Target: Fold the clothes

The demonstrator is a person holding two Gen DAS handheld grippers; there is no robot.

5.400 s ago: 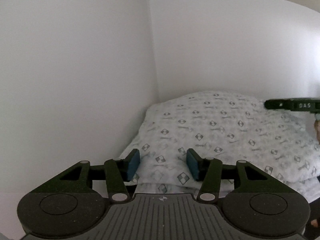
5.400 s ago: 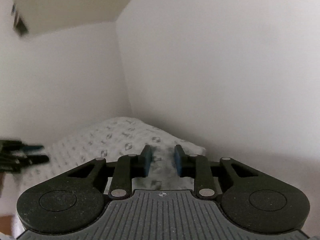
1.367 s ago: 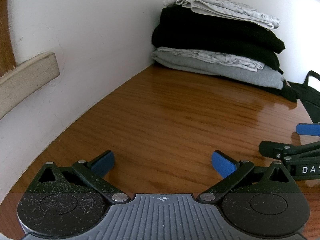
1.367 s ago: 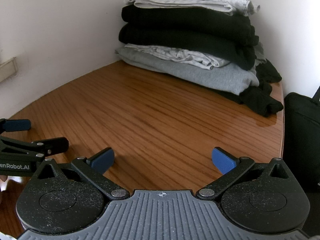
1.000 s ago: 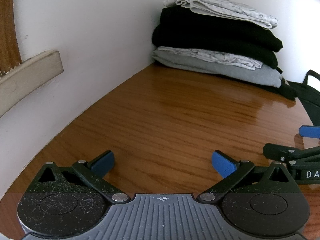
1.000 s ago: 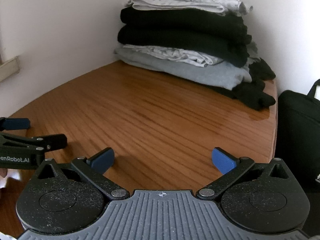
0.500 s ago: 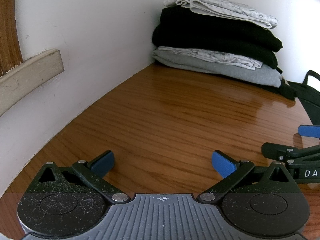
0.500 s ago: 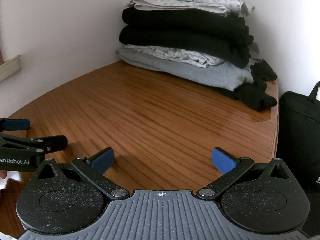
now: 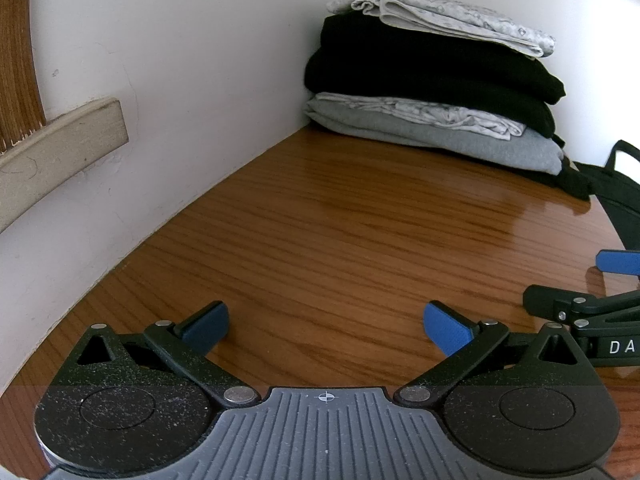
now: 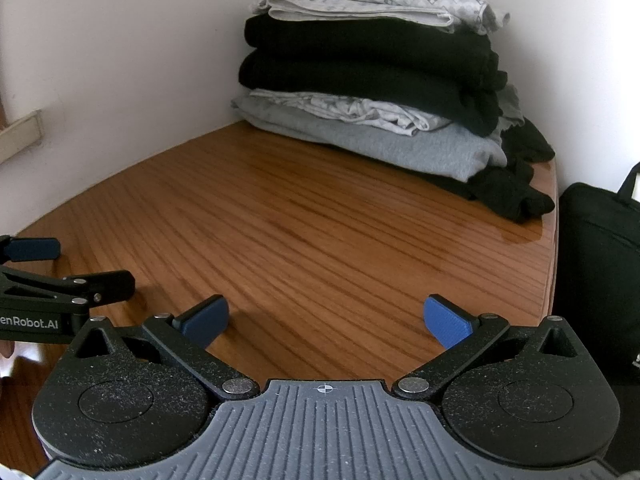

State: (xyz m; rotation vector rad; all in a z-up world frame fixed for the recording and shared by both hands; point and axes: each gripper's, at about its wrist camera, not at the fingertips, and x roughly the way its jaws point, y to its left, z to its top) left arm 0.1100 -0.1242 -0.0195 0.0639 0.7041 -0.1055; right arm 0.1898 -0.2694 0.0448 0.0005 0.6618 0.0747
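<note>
Stack point(image 10: 372, 80) of folded clothes set in table point(image 9: 340, 240) far corner | nothing unfolded seen | left gripper point(image 9: 326, 326), right gripper point(image 10: 326, 322) spread, empty | folding judged done

Black grippers point(image 9: 326, 326), blue fingertips point(image 9: 446, 328)

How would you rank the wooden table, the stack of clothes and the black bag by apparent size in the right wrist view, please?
1. Table, largest.
2. Stack of clothes.
3. Black bag, smallest as seen, though the frame edge crops it, so its true size is uncertain.
</note>
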